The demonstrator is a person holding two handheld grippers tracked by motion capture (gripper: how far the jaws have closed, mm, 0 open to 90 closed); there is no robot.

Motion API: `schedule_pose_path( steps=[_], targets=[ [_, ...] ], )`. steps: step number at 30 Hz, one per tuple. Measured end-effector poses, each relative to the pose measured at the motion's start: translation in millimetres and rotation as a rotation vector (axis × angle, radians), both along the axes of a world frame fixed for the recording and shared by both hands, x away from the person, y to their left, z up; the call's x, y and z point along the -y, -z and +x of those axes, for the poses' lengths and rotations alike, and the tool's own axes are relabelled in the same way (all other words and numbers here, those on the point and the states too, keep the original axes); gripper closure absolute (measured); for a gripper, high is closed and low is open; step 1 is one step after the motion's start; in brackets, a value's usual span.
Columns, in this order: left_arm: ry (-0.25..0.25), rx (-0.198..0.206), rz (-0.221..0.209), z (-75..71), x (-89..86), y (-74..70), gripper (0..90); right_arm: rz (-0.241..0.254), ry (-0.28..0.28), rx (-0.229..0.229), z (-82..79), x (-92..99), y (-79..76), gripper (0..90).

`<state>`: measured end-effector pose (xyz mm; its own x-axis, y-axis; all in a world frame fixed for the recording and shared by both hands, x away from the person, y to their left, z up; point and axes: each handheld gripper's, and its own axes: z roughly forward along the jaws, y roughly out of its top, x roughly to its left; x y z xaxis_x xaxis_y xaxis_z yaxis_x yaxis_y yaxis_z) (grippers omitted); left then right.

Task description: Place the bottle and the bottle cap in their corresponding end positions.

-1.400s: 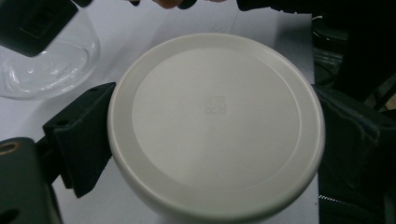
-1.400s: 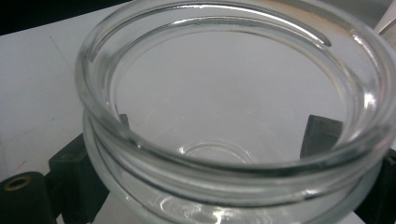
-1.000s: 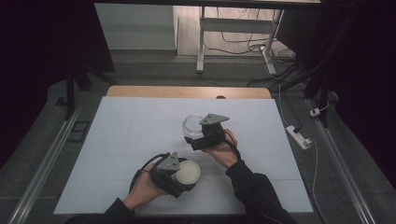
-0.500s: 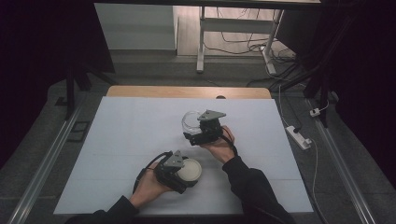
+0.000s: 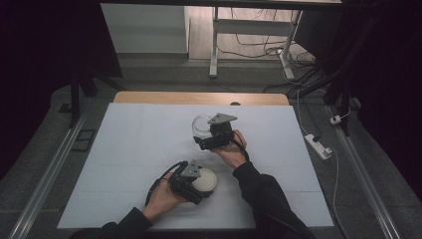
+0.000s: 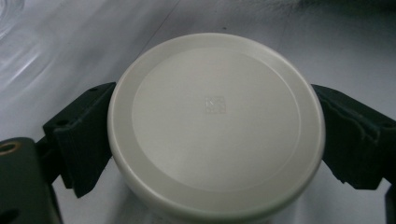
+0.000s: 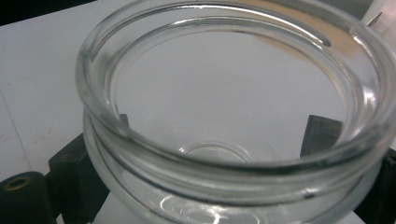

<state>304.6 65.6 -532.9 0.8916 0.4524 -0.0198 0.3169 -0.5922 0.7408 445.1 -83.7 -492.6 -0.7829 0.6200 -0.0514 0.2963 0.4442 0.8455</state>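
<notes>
- The left gripper (image 5: 196,180) is clamping the round cream plastic lid (image 6: 215,123) by its rim, near the bench's (image 5: 129,149) front edge.
- The right gripper (image 5: 206,137) is gripping the clear glass jar (image 7: 233,116) mid-bench, mouth open, probably steadying it for capping.

White table sheet (image 5: 134,149), wooden table edge (image 5: 149,97), power strip (image 5: 317,145) on floor, cables (image 5: 259,45), perhaps a desk frame (image 5: 215,45) behind

High view dim, surroundings near black; white table (image 5: 124,149) evenly lit. Gripper views sharp close up; glare on glass jar (image 7: 224,107) rim.
</notes>
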Motion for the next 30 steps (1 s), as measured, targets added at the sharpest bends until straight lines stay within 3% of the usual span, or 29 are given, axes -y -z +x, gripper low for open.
schedule_pose_path(
  steps=[16,23,30],
  targets=[
    [-0.02,-0.014,0.092,4.3,9.6,8.6,8.2,-0.02,0.004,-0.004,7.3,-2.9,10.2,6.3],
    [-0.016,-0.044,0.096,6.6,9.0,9.4,8.0,-0.051,-0.008,-0.029,7.3,-5.8,19.0,6.2],
    [-0.016,-0.054,0.097,7.7,8.4,9.7,7.7,-0.035,-0.011,-0.044,8.5,-2.6,20.2,5.8]
  ],
)
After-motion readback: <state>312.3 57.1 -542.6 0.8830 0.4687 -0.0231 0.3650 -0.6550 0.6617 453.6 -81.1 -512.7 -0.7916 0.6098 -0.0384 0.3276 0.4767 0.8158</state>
